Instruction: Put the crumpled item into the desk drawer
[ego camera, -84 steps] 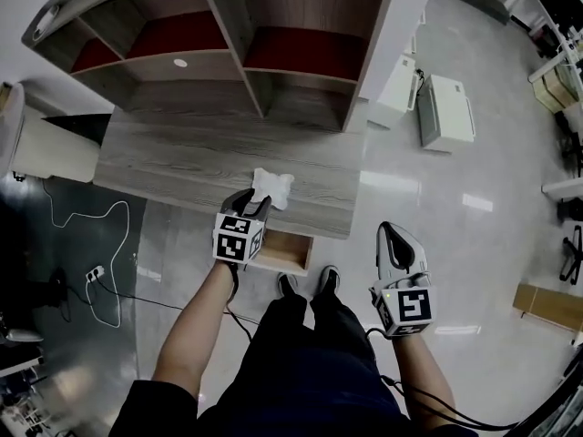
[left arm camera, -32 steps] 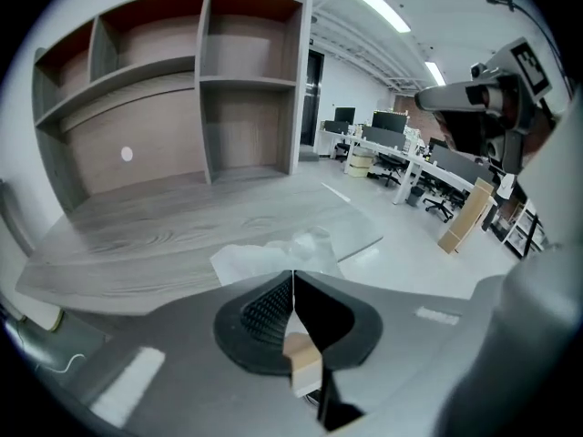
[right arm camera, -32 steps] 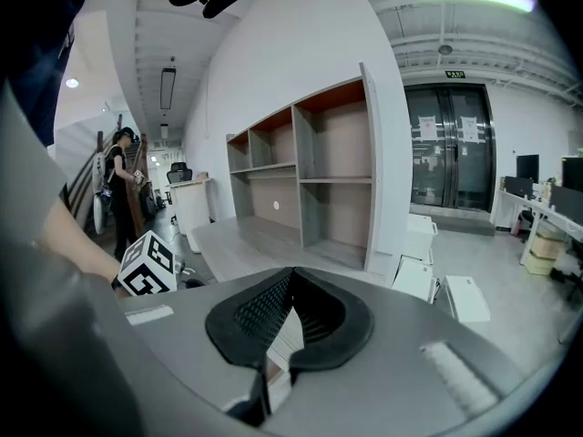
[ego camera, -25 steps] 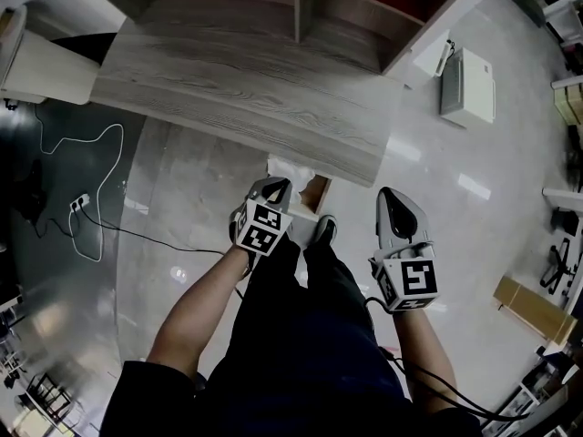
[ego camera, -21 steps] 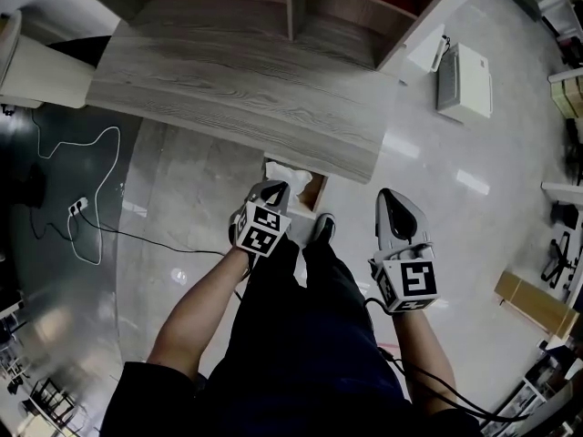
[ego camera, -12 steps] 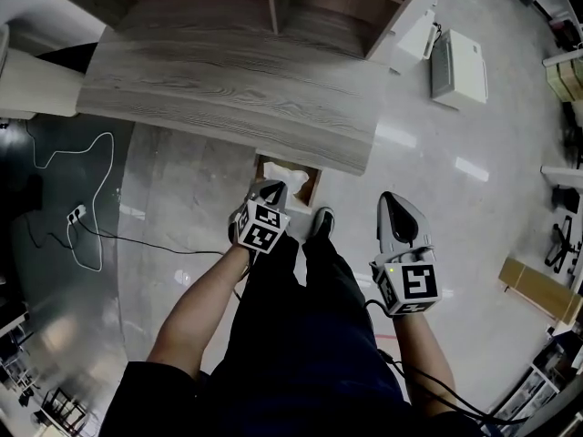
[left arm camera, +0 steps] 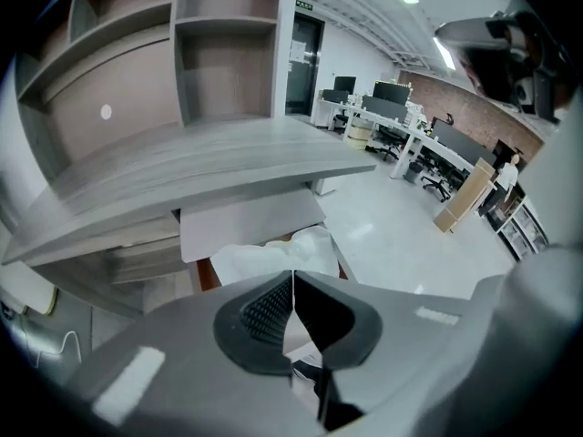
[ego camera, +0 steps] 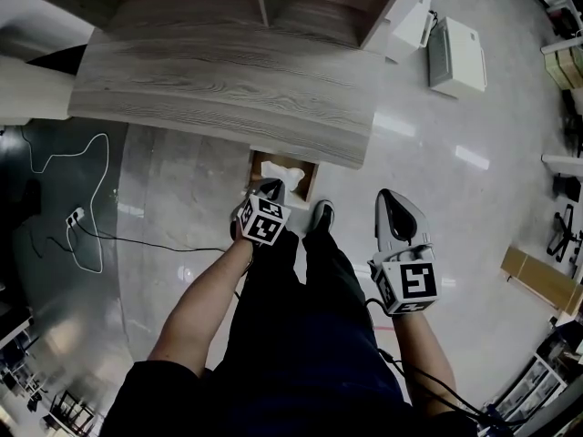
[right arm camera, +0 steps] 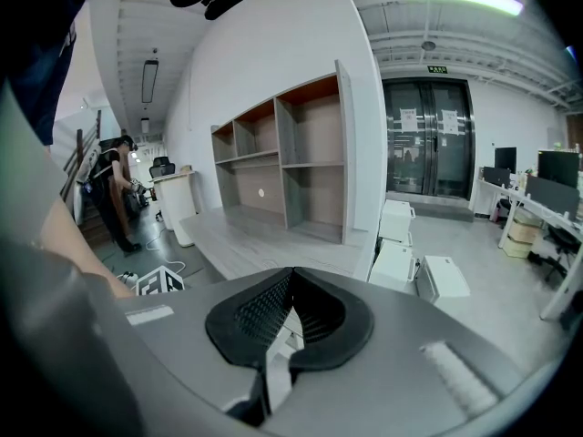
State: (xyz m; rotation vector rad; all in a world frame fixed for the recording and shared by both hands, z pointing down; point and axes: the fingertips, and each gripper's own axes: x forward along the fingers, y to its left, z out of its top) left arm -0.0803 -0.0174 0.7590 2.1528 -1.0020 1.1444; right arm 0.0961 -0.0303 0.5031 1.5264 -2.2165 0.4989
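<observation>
Beyond the left tool (ego camera: 274,188) the surface (ego camera: 228,89) is spreading, the open drawer (ego camera: 310,177) is gaping just ahead, the crumpled item (ego camera: 277,169) inside is being pinched by its closed jaws, and the right tool (ego camera: 390,198) is hanging alongside, shut and empty.

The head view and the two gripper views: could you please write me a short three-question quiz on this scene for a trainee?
1. Which gripper is at the crumpled white paper?
2. Multiple choice: the desk drawer is A) shut, B) pulled open, C) lying on the floor.
3. Fill in: the jaws of the right gripper are ___, with nothing between them.
Key: 1) the left gripper; 2) B; 3) shut.
</observation>
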